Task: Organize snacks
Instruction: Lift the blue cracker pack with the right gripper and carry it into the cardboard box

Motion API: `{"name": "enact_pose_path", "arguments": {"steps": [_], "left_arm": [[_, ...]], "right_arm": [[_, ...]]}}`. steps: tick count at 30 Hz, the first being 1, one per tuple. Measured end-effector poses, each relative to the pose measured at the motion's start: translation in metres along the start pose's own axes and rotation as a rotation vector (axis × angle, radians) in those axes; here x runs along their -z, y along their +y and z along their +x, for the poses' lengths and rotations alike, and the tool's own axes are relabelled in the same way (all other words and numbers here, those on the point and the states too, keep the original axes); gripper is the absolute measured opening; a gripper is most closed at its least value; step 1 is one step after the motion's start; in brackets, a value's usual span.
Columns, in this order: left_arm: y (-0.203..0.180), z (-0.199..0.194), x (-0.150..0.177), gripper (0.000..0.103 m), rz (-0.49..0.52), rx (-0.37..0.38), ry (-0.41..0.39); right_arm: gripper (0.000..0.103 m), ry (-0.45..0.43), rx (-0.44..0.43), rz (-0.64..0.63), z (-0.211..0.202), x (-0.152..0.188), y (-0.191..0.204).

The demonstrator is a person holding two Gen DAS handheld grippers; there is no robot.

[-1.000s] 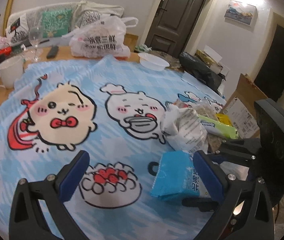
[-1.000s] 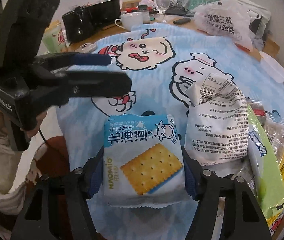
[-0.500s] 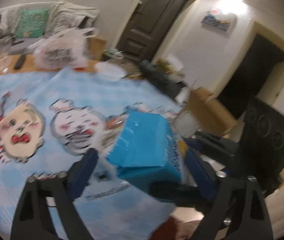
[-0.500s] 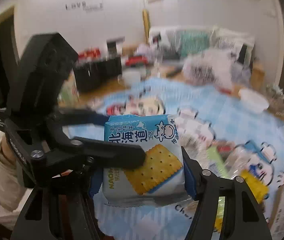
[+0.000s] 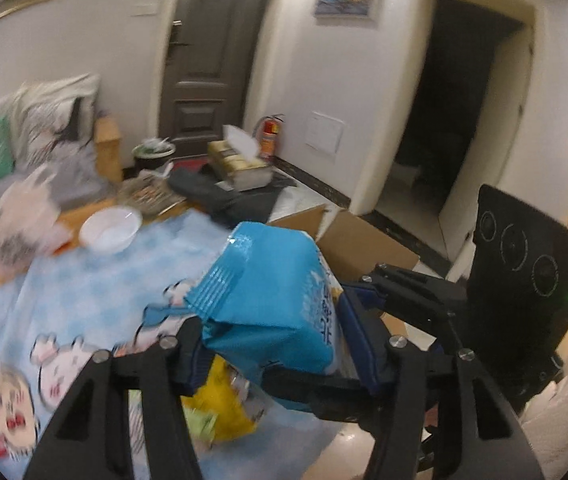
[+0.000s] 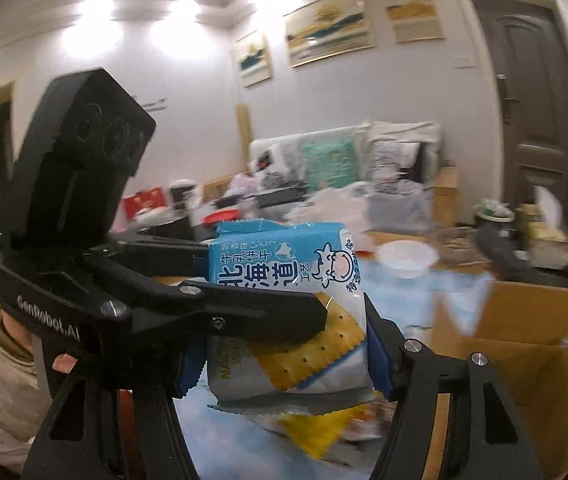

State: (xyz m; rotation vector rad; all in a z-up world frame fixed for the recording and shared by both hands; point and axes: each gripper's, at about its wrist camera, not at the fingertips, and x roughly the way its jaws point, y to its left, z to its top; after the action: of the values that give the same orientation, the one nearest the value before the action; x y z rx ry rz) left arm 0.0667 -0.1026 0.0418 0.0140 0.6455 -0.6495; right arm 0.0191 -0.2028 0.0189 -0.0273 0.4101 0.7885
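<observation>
A blue cracker packet (image 6: 284,264) with a cracker picture hangs in the air above the table. My right gripper (image 6: 284,360) is shut on its two side edges. From the left comes my left gripper (image 6: 262,282), one finger across the packet's front and the other behind it. In the left wrist view the same cracker packet (image 5: 272,280) sits creased between the blue pads of my left gripper (image 5: 272,320). Those jaws are closing and both pads touch it. The right gripper's black body (image 5: 524,280) stands to the right.
An open cardboard box (image 5: 364,248) stands beside the table with the blue cartoon tablecloth (image 5: 84,280). A white bowl (image 5: 110,230) and a white plastic bag (image 5: 20,224) sit further back. A yellow snack pack (image 5: 224,400) lies below the packet. A person's hand (image 6: 64,360) holds the left gripper.
Both grippers have lifted the cracker packet off the tablecloth and swung toward the cardboard box. The left jaws, wide apart a second ago, have narrowed onto the packet.
</observation>
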Motion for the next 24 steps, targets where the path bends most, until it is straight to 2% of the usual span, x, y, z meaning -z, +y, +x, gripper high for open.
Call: {"name": "enact_pose_path", "arguments": {"steps": [6,12,17,20,22,24], "left_arm": [[-0.035,0.069,-0.031,0.054,0.07,0.058,0.079],[-0.058,0.127,-0.035,0.054,0.123,0.057,0.198],[-0.066,0.148,-0.028,0.055,0.132,0.062,0.247],[-0.07,0.152,-0.025,0.056,0.161,0.022,0.244],[-0.071,0.152,-0.024,0.06,0.176,-0.008,0.235],[-0.07,0.148,-0.024,0.081,0.179,-0.032,0.214]], "right_arm": [[0.062,-0.003,0.123,0.111,-0.033,0.006,-0.066],[0.063,0.074,0.2,0.184,-0.044,0.028,-0.108],[0.063,0.137,0.231,0.214,-0.043,0.042,-0.127],[0.065,0.157,0.244,0.207,-0.044,0.047,-0.127],[0.065,0.17,0.251,0.202,-0.043,0.051,-0.127],[0.065,0.177,0.26,0.202,-0.041,0.052,-0.126]]}}
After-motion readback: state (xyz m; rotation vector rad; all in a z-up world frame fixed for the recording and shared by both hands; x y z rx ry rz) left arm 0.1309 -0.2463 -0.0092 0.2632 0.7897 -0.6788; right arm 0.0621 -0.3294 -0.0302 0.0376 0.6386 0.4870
